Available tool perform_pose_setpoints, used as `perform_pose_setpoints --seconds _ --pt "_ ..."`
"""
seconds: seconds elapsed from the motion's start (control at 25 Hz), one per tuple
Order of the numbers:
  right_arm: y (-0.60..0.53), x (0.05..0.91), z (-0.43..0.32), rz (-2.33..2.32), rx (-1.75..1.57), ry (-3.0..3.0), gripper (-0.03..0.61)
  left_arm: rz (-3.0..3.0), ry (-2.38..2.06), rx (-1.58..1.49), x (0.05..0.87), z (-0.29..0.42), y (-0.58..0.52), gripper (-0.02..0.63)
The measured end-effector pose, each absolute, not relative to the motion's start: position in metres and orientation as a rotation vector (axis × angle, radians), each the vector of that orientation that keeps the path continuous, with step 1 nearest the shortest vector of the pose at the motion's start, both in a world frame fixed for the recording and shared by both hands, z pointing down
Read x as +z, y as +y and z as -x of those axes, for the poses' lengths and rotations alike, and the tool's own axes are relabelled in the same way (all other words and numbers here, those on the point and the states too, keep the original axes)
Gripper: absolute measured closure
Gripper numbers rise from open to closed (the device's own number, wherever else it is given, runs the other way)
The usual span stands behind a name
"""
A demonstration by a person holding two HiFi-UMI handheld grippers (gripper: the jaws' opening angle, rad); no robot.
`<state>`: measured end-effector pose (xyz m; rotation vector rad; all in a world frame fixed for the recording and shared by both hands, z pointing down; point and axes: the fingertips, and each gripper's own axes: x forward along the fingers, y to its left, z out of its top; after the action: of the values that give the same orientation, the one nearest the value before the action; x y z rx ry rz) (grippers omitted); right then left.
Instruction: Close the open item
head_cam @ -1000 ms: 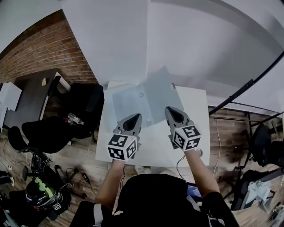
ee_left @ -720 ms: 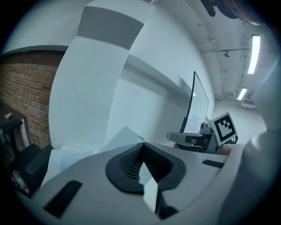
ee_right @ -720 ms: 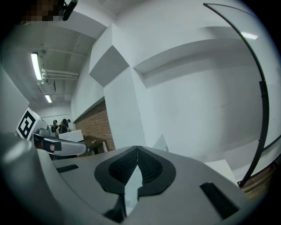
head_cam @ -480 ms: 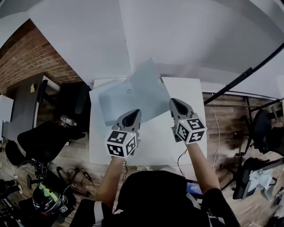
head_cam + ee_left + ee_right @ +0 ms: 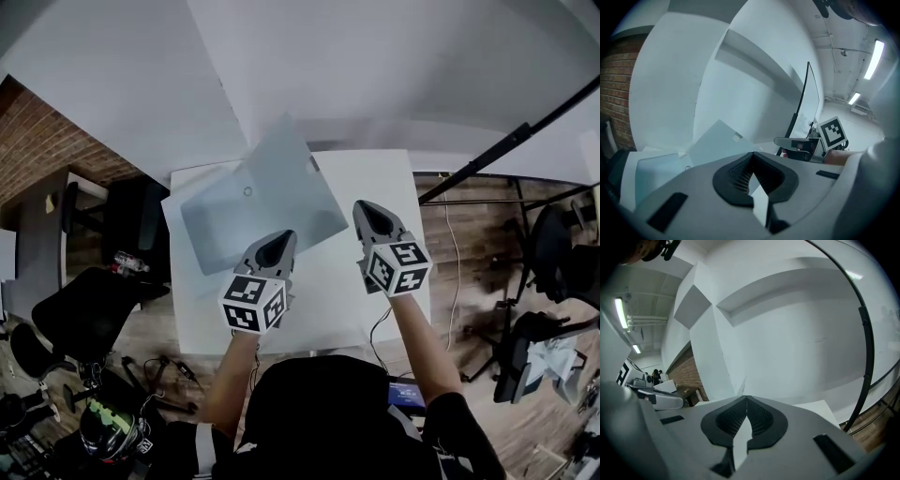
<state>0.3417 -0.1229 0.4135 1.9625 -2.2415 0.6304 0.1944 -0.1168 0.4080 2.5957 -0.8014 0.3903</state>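
Plainly, the open grey laptop [image 5: 253,202] sits on the white counter [image 5: 384,178], just ahead of the left gripper [image 5: 274,247]. That gripper and the right gripper [image 5: 371,216] are both pressed together, empty. Black chairs [image 5: 94,300] flank the counter's left.

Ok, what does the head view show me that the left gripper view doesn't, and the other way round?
Head view only: the whole white rectangular table, the person's arms, and black office chairs on the wooden floor beside it.
Left gripper view only: the left gripper seen along its jaws, which are together with nothing between them, and the ceiling strip lights.
Both: the pale grey flat folder, open with one leaf raised off the table, and the right gripper to its right.
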Motion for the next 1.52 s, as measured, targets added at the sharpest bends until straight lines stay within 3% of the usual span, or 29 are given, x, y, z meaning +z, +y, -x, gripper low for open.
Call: perform_pose_setpoints --seconds 1.0,1.52 --pt "-0.147 0.493 -0.349 -1.822 0.839 -2.23 0.54 -2.49 -0.824 0.493 0.464 -0.23 -0.133 0.603" --pt "-0.155 0.488 -0.319 -1.735 0.836 -2.301 0.54 -2.441 -0.899 0.476 0.466 -0.2 -0.134 0.603"
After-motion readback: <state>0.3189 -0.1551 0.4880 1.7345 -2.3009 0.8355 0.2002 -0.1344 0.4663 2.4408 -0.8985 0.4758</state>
